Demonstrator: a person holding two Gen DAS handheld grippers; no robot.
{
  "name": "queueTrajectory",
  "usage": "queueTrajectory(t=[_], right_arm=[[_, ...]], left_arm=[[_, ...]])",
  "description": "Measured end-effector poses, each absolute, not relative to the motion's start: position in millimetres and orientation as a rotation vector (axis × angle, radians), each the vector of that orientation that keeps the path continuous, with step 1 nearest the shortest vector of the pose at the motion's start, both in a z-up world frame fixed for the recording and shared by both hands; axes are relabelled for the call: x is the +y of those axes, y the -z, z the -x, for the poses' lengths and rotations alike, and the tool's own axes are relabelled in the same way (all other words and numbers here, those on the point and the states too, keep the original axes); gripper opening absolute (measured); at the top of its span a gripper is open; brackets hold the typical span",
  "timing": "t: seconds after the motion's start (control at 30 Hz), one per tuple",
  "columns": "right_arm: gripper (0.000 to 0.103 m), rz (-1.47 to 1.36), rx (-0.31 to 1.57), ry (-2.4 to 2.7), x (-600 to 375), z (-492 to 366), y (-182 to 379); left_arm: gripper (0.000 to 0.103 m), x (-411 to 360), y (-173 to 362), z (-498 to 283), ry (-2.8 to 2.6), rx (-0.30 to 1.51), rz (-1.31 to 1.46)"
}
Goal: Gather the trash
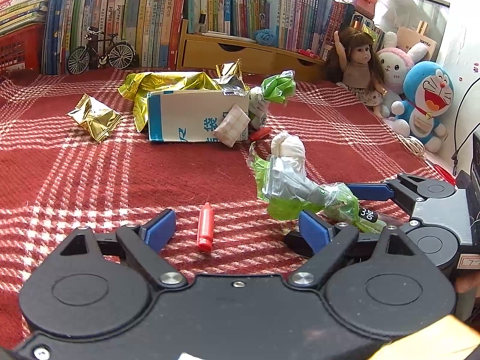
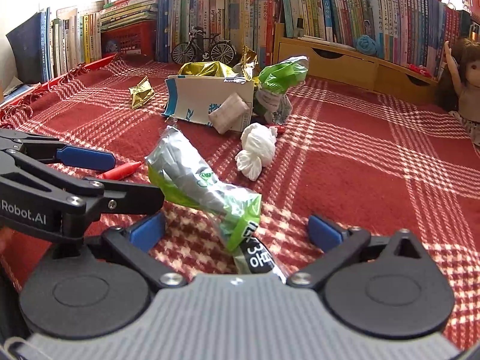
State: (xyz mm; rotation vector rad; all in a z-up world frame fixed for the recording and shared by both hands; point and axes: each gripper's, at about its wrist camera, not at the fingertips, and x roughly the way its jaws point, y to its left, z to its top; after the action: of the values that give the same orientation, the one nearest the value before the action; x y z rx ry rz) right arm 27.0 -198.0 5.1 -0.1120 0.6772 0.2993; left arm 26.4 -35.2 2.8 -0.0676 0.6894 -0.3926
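On the red plaid cloth (image 1: 90, 174), my left gripper (image 1: 237, 230) is open, and a small red plastic crayon-shaped piece (image 1: 205, 228) lies between its blue pads. My right gripper (image 2: 236, 231) is open too, straddling a green and silver wrapper (image 2: 207, 189), which lies loose on the cloth. That wrapper (image 1: 300, 186) shows to the right in the left wrist view. A crumpled white tissue (image 2: 258, 150) lies just beyond it. Farther back are a white and blue carton (image 1: 192, 117), gold foil wrappers (image 1: 93, 118), and another green wrapper (image 1: 276, 87).
Rows of books (image 1: 150, 15) and a wooden drawer shelf (image 1: 240, 52) line the back, with a toy bicycle (image 1: 100, 52) in front. A doll (image 1: 358, 63) and plush toys (image 1: 426, 102) stand at the right, beside a white cable (image 1: 412, 145).
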Motion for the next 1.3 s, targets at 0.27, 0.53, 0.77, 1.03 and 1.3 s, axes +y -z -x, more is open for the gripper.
queueTrajectory(t=[0.27, 0.53, 0.77, 1.03, 1.3], right_arm=[[0.103, 0.092, 0.683, -0.265, -197.1, -24.9, -5.0], [0.093, 0.079, 0.72, -0.218, -190.6, -29.5, -9.7], [0.039, 0.14, 0.651, -0.173, -184.5, -14.4, -18.7], [0.038, 0.179, 0.576, -0.174, -183.2, -0.5, -35.9], [0.038, 0.163, 0.548, -0.195, -186.6, 15.2, -47.4]], left_arm=[[0.09, -31.3, -2.5, -23.2, 0.381, 0.669, 0.076], [0.072, -22.1, -5.6, -23.7, 0.352, 0.677, 0.092], [0.06, -20.3, -5.2, -21.1, 0.325, 0.679, 0.068], [0.012, -24.4, -6.4, -16.9, 0.307, 0.688, 0.073], [0.01, -23.0, -24.4, 6.4, 0.31, 0.619, 0.039]])
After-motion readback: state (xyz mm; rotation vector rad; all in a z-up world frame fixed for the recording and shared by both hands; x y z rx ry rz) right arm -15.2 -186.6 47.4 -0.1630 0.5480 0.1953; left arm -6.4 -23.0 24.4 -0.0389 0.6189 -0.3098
